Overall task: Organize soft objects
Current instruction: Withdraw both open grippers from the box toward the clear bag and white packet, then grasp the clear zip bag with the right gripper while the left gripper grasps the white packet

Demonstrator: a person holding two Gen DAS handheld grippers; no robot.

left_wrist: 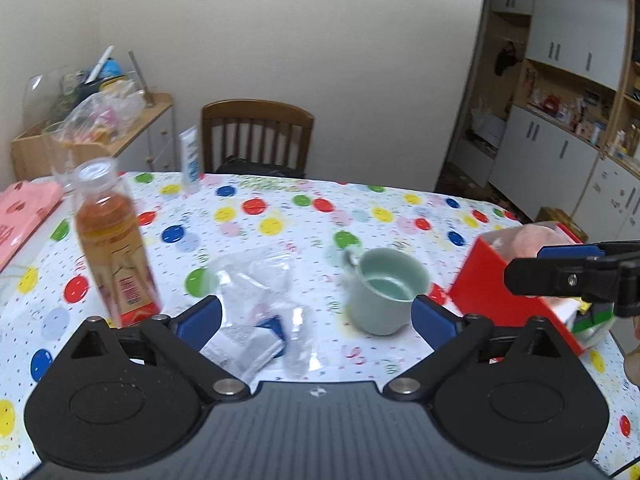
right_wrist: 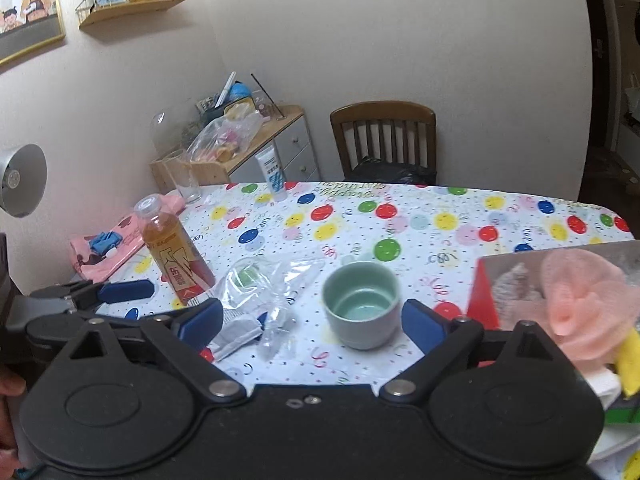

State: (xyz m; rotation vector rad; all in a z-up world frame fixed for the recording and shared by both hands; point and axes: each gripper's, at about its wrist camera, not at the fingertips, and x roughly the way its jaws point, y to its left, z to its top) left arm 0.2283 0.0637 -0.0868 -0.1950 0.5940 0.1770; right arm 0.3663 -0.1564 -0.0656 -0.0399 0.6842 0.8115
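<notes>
A red box (right_wrist: 486, 300) at the table's right holds soft things: a pink mesh puff (right_wrist: 588, 300), a grey cloth (right_wrist: 516, 284) and a yellow sponge (right_wrist: 630, 364). In the left wrist view the same red box (left_wrist: 492, 284) shows the pink puff (left_wrist: 532, 240) at its top. My left gripper (left_wrist: 316, 316) is open above a crumpled clear plastic bag (left_wrist: 260, 300) and a mint cup (left_wrist: 384, 292). My right gripper (right_wrist: 312, 320) is open too, over the plastic bag (right_wrist: 272, 300) and the cup (right_wrist: 362, 304). Neither gripper holds anything.
A tea bottle (left_wrist: 112, 248) stands at the left, a pink bag (right_wrist: 108, 248) behind it. A white tube (right_wrist: 274, 174) and a glass (right_wrist: 184, 178) stand at the far edge. A wooden chair (left_wrist: 256, 136) and a cluttered side cabinet (right_wrist: 256, 132) are beyond the table (left_wrist: 280, 216).
</notes>
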